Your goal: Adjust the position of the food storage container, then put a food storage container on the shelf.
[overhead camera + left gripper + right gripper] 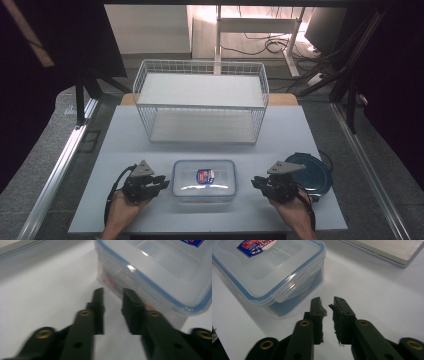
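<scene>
Clear plastic with a blue seal, the lidded food box (204,180) sits at the near middle of the white table (125,135), its label facing up, and it lies between my two tongs. My left gripper (161,184) is at the box's nine o'clock, tips pointing at its left end; in the left gripper view the box's (160,272) corner stands just beyond the tips, and my jaws are apart with bare table between them, gripping nothing. My right gripper (256,181) is at the box's three o'clock, a little farther off; in the right gripper view the box (269,272) lies at about eleven o'clock from the tips, its lid latch toward me, and those jaws are open by a narrow gap, empty too, the pad edges looking frayed. The risk I see is that a push from one side alone would slide the light box across the smooth tabletop instead of lifting a latch, and the worn right pads could slip off the thin flap. Beyond the box at twelve o'clock stands a white wire basket (200,67), and a dark round lid (312,172) lies at three o'clock past my right hand (295,215).
</scene>
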